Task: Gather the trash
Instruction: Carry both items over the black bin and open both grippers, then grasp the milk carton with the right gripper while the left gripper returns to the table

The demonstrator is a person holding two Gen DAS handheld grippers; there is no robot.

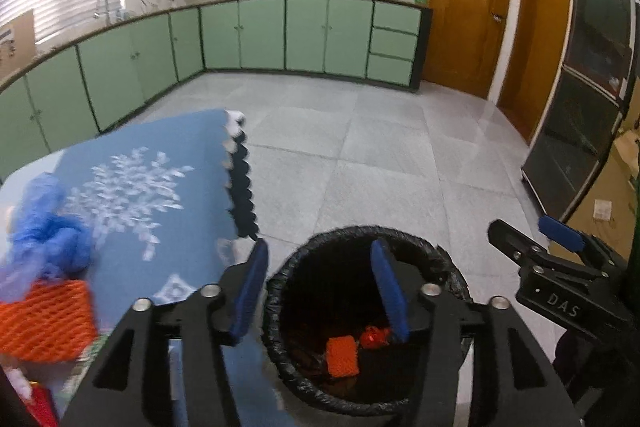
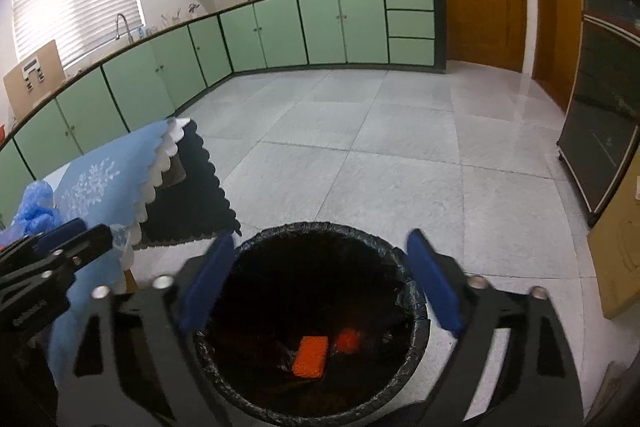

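Observation:
A round bin with a black liner (image 1: 440, 263) stands on the floor beside the table. At its bottom lie an orange foam net (image 1: 342, 355) and a red scrap (image 1: 374, 337). My left gripper (image 1: 319, 251) hovers open over the bin's left rim with nothing between its blue pads. My right gripper (image 2: 320, 239) hangs wide open above the bin (image 2: 418, 307), also empty, over the same orange net (image 2: 310, 357) and red scrap (image 2: 350, 341). Each gripper shows in the other's view: the right gripper (image 1: 528, 231) and the left gripper (image 2: 80, 235). On the table remain another orange foam net (image 1: 44, 319) and a crumpled blue bag (image 1: 48, 227).
The table wears a blue cloth with a white leaf print (image 1: 160, 187) and scalloped dark edging. Green base cabinets (image 2: 280, 31) line the far walls. Wooden doors (image 1: 464, 7) and a dark glass cabinet (image 1: 580, 131) stand to the right. Grey tiled floor (image 2: 360, 147) lies beyond the bin.

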